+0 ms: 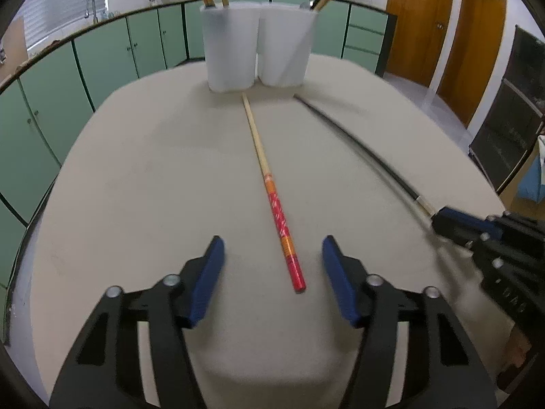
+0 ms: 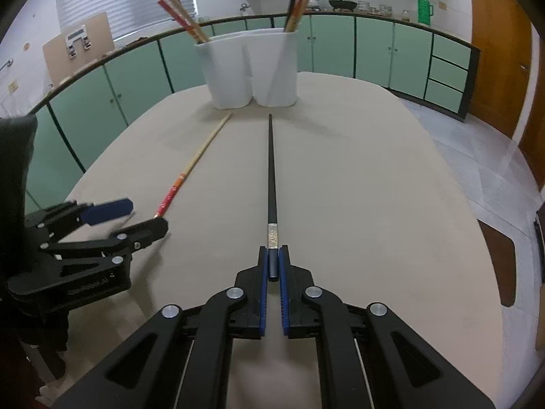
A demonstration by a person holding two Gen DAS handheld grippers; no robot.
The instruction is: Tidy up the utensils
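Observation:
A red-and-wood chopstick (image 1: 272, 191) lies on the beige table (image 1: 136, 170), its red end between the blue pads of my left gripper (image 1: 272, 255), which is open and not touching it. My right gripper (image 2: 273, 255) is shut on the butt end of a black chopstick (image 2: 271, 170) that points at the white two-part holder (image 2: 250, 68). The same black chopstick (image 1: 357, 139) runs to the right gripper (image 1: 442, 221) in the left wrist view. The holder (image 1: 259, 47) has chopsticks standing in both parts. My left gripper (image 2: 143, 216) also shows at the red chopstick (image 2: 194, 163).
Green cabinets (image 2: 340, 47) curve behind the table. A wooden door (image 1: 419, 20) stands at the right. A dark chair seat (image 2: 497, 266) sits beyond the table's right edge. A green flask (image 2: 424, 8) and a pot stand on the far counter.

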